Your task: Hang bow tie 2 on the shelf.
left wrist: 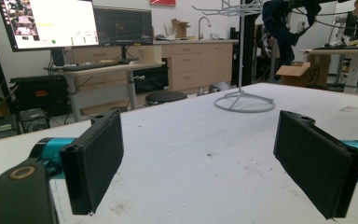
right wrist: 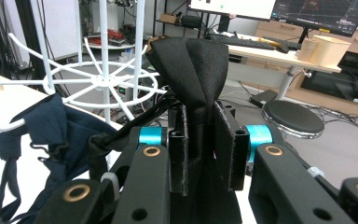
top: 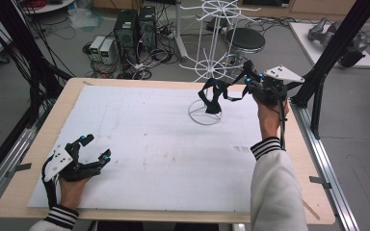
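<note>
A white wire rack [top: 207, 62] stands at the far middle of the table, its ring base [left wrist: 244, 100] on the white mat. Dark strapped cloth [top: 214, 94] hangs from a lower arm of the rack, and it looks navy [right wrist: 51, 130] in the right gripper view. My right gripper [top: 245, 77] is held up just right of the rack. It is shut on a folded piece of black fabric [right wrist: 200, 60] that sticks up between its pads, with a strap running back toward the hanging cloth. My left gripper [top: 99, 147] rests open at the near left, nothing between its pads [left wrist: 95, 158].
The white mat [top: 164, 144] covers most of the wooden table [top: 38, 144]. Black frame posts [top: 327, 62] rise beside the table's right rail. Computers, cables and a stool [top: 245, 41] sit on the floor beyond the far edge.
</note>
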The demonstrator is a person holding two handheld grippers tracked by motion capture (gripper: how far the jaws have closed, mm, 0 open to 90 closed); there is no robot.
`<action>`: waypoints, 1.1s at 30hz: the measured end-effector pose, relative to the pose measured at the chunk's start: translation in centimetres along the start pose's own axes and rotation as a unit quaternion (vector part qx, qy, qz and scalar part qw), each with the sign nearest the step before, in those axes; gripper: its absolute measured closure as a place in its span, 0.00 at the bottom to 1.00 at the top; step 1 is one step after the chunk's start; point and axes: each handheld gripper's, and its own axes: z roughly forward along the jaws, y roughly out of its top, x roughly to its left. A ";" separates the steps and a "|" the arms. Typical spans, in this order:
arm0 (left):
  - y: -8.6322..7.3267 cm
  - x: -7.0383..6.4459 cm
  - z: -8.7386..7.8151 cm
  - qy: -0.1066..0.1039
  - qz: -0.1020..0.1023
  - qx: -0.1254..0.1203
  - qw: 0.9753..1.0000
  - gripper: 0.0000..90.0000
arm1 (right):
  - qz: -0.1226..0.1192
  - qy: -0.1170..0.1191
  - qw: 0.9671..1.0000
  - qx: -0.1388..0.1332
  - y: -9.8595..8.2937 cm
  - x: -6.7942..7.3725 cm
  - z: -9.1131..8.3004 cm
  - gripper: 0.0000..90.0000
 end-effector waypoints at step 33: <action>0.0 -0.1 -0.1 0.002 0.002 -0.009 1.000 0.18 | 0.005 0.018 1.000 0.003 1.5 0.0 3.5 0.85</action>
